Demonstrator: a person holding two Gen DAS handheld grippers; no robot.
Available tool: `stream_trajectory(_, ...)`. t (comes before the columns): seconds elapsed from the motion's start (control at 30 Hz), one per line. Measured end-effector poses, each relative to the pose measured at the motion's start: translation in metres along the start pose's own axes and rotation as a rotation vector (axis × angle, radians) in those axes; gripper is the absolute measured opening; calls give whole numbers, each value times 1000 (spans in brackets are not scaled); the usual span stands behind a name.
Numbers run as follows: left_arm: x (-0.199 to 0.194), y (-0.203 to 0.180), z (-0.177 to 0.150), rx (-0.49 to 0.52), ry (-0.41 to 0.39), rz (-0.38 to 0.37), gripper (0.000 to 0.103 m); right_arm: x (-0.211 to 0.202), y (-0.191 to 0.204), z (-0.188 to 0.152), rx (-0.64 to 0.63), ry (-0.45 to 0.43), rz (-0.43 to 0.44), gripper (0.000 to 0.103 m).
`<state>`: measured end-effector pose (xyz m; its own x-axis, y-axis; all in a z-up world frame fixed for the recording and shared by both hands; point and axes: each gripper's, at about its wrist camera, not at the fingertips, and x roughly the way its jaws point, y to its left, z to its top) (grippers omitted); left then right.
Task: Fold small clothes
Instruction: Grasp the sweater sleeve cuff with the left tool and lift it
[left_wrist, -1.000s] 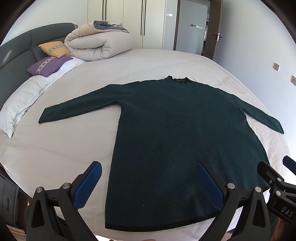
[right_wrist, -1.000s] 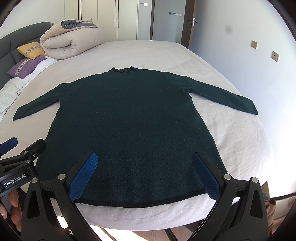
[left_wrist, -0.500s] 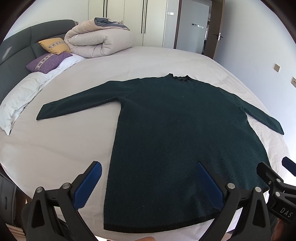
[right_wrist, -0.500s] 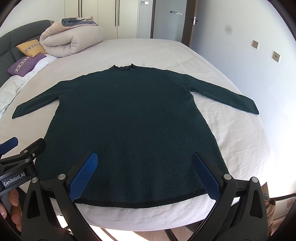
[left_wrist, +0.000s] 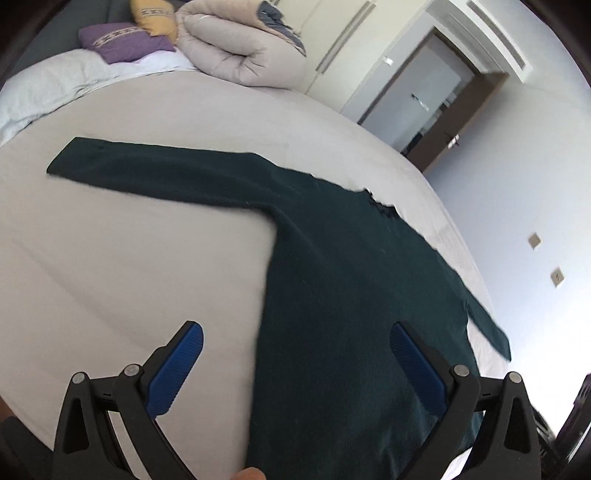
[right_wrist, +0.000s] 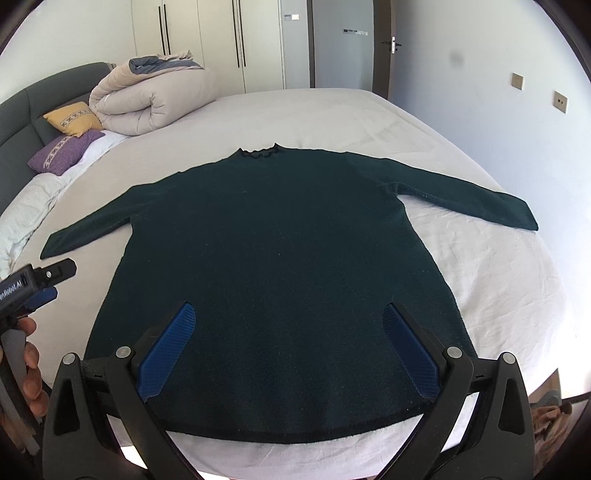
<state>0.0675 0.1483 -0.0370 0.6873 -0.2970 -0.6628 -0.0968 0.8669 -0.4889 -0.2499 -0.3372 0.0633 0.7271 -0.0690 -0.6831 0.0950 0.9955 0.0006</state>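
Sweater (right_wrist: 280, 280) lies flat and face-up on the bed (right_wrist: 491, 295), sleeves spread wide; no fold made yet, so all of it is left. My left tool (left_wrist: 295, 365) and right tool (right_wrist: 288, 347) hang wide open above the hem, holding nothing.

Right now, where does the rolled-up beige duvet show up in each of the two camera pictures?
Left wrist view: duvet at top centre, right of the purple pillow.
Right wrist view: duvet at upper left, behind that pillow.
Shared landmark: the dark green sweater's collar.
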Motion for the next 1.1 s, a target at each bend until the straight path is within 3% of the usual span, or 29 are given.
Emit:
stream_trajectory(0.1,2,40,27,-117,-46,-4,103,7,0,13,19,-15,37,103)
stream_trajectory(0.2,17,78,54,-200,29,0,103,16,6,25,28,-22,52,103)
stream_trajectory(0.33,17,148,84,-423,-85,-37,103,35,21,39,18,-2,83,103)
stream_trajectory(0.5,41,227,100,-722,-151,-114,102,68,36,54,63,67,151,103)
stream_trajectory(0.63,60,255,100,-867,-196,-182,99,91,40,61,117,97,181,103)
stream_trajectory(0.87,72,275,109,-979,-282,-258,98,116,48,63,124,102,188,103)
stream_trajectory(1.0,75,286,107,-1050,-316,-288,80,121,46,62,142,87,194,103)
stream_trajectory(1.07,77,291,103,-1075,-317,-296,58,122,42,60,153,85,197,103)
stream_trajectory(1.1,77,292,99,-1095,-323,-296,52,123,40,60,160,87,199,103)
